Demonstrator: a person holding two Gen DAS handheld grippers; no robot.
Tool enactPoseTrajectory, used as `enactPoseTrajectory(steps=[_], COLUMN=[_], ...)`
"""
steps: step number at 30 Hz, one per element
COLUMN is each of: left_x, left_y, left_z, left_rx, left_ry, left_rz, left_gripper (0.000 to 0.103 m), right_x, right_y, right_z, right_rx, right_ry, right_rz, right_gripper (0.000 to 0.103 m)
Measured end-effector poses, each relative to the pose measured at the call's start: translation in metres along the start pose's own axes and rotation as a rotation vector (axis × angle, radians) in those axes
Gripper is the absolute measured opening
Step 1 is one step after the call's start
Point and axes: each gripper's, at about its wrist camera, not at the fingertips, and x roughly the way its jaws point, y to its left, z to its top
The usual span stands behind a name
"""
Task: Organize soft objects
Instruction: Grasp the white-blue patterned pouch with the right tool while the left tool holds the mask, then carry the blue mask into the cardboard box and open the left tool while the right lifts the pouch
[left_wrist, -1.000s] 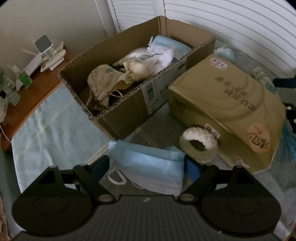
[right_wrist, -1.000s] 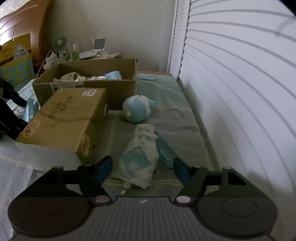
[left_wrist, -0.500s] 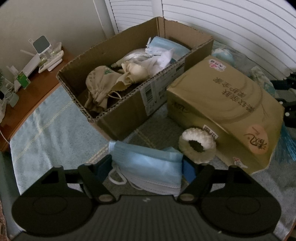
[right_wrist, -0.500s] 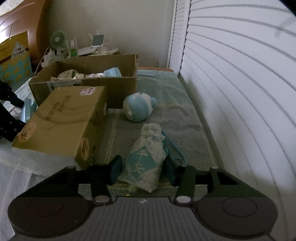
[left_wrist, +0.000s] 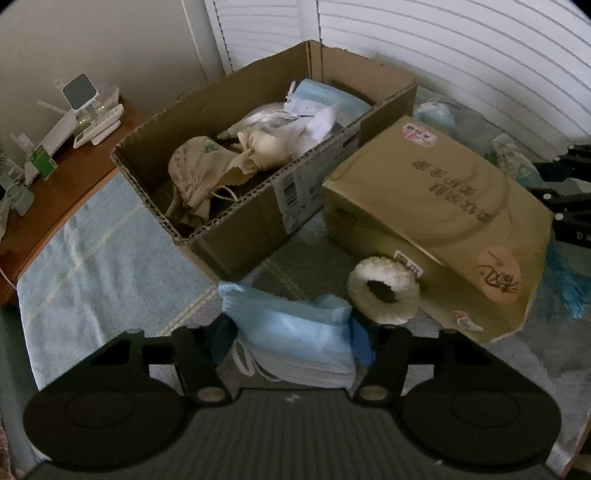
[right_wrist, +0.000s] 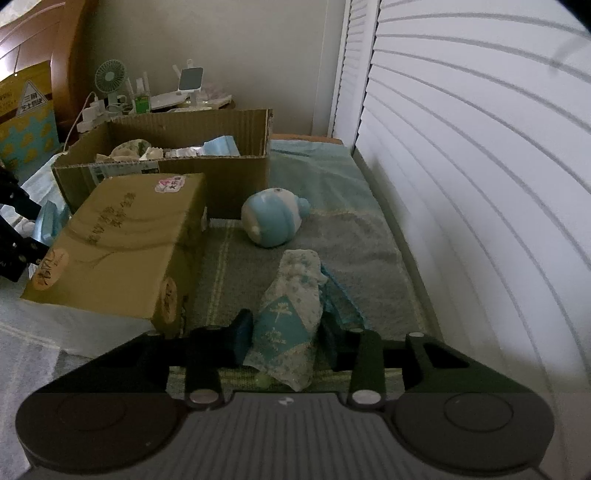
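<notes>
Blue face masks (left_wrist: 295, 334) sit between pads of left hand-held gripper (left_wrist: 291, 339); jaws closing, pads touching stack sides. White fluffy ring (left_wrist: 384, 295) just beside, against closed brown box (left_wrist: 436, 218). Open cardboard box (left_wrist: 236, 225) behind holds cloth bags.

Right view: right hand-held gripper (right_wrist: 286, 338) clamped on flowery cloth pouch (right_wrist: 288, 321), lying on green towel (right_wrist: 354, 254). Blue-white round toy (right_wrist: 271, 216) farther back.

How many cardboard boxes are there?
2. The open cardboard box sits at the back, full of soft things. The closed tan box lies right in front of it, beside the fluffy white ring. More could be hidden out of view.
</notes>
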Motion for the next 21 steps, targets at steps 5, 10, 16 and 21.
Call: enactPoseTrajectory(steps=[5,10,16,21], left_x=[-0.009,-0.025,-0.056,-0.081], left_y=[-0.002,-0.006,-0.013,-0.016], left_z=[-0.001,-0.003,-0.004,0.005], left_rx=[-0.005,-0.006,-0.003,-0.010], left_ry=[-0.015,-0.040,-0.098,-0.166], left_rz=[-0.011,-0.017,-0.029,-0.030], left_gripper=[0.058,0.057,0.057,0.057], right_x=[-0.009,-0.022,-0.042,-0.062], right_y=[-0.002,-0.005,-0.006,-0.006], right_z=[0.001,0.002,0.006,0.010], right_rx=[0.001,0.000,0.000,-0.005], right_ry=[-0.015,-0.031,-0.063,-0.103], right_rz=[-0.001,-0.004,-0.006,0.001], right_gripper=[0.042,0.042,0.042,0.042])
